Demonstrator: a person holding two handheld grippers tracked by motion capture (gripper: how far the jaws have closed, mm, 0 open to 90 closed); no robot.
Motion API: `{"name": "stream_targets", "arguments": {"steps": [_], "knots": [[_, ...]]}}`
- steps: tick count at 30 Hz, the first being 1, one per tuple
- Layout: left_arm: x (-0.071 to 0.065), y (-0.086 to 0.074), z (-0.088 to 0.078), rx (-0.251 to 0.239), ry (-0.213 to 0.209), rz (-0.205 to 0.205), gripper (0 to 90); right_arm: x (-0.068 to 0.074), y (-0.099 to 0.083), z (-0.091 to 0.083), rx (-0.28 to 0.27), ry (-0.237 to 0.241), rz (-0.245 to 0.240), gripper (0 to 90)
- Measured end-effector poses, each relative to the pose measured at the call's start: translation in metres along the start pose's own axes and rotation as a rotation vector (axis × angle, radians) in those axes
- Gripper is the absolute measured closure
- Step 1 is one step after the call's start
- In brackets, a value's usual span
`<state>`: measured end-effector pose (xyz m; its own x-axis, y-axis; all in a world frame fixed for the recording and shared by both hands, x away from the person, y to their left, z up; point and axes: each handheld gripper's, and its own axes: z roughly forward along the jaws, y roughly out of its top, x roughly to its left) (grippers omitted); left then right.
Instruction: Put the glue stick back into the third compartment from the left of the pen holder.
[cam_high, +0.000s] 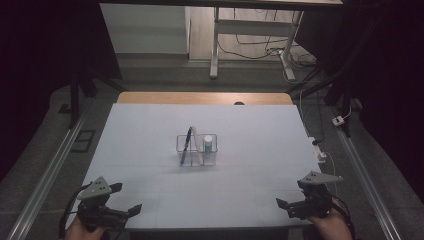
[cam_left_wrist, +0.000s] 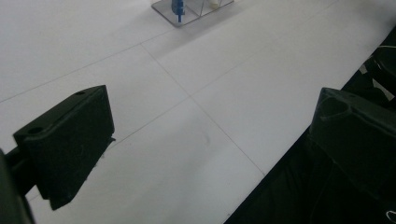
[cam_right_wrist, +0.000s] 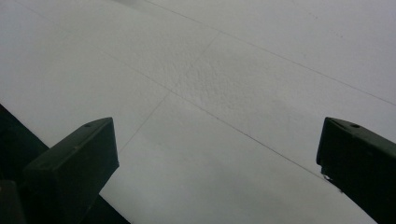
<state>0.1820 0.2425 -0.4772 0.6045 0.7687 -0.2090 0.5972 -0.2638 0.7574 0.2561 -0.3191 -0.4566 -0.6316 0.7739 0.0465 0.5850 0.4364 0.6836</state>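
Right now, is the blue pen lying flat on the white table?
No, the blue pen stands leaning inside the clear plastic organizer in the middle of the white table.

A white sheet covers the table (cam_high: 150, 150), leaving a strip of bare wood (cam_high: 200, 98) at its far edge. Grey floor (cam_high: 165, 75) surrounds it, with metal rails (cam_high: 45, 175) along both sides. Beyond stands a white desk frame (cam_high: 250, 30) over tangled cables (cam_high: 260, 50). Both sides of the room are dark.
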Motion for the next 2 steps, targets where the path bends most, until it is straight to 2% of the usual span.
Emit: {"name": "stream_targets", "arguments": {"steps": [2], "knots": [[0.0003,0.0008,0.0003,-0.001,-0.004,-0.003,0.0,0.0000,-0.0005,0.0000,0.003,-0.004,-0.002,0.0]]}}
